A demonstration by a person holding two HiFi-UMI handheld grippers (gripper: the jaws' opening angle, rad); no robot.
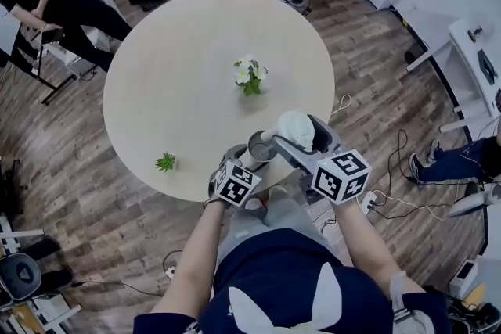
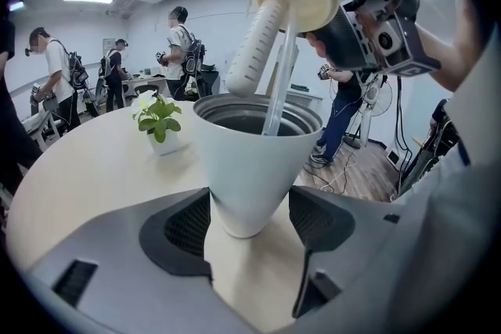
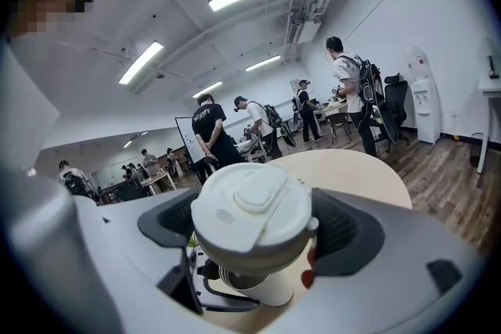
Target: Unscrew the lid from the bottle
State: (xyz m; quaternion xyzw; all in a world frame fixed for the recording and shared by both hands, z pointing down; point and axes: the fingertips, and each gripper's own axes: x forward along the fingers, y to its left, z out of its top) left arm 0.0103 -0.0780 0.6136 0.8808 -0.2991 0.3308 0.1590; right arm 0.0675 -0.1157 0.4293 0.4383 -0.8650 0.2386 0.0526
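Observation:
The white tapered bottle (image 2: pixel 254 160) stands at the near edge of the round table (image 1: pixel 180 74), its mouth uncovered. My left gripper (image 2: pixel 250 219) is shut on its lower part, a pad pressing each side. The cream lid (image 3: pixel 250 215) is off the bottle and held tilted just above the mouth, with my right gripper (image 3: pixel 250 227) shut on it. A clear straw (image 2: pixel 279 82) and a white tube (image 2: pixel 254 51) hang from the lid's underside into the bottle. In the head view the lid (image 1: pixel 296 129) sits right of the bottle (image 1: pixel 261 146), with my right gripper (image 1: pixel 301 138) and my left gripper (image 1: pixel 249 160) close together.
A small white pot with a flowering plant (image 1: pixel 250 76) stands mid-table. A tiny green plant (image 1: pixel 165 162) sits near the table's front-left edge. People, chairs and desks ring the room, and cables (image 1: pixel 391 199) lie on the wooden floor to the right.

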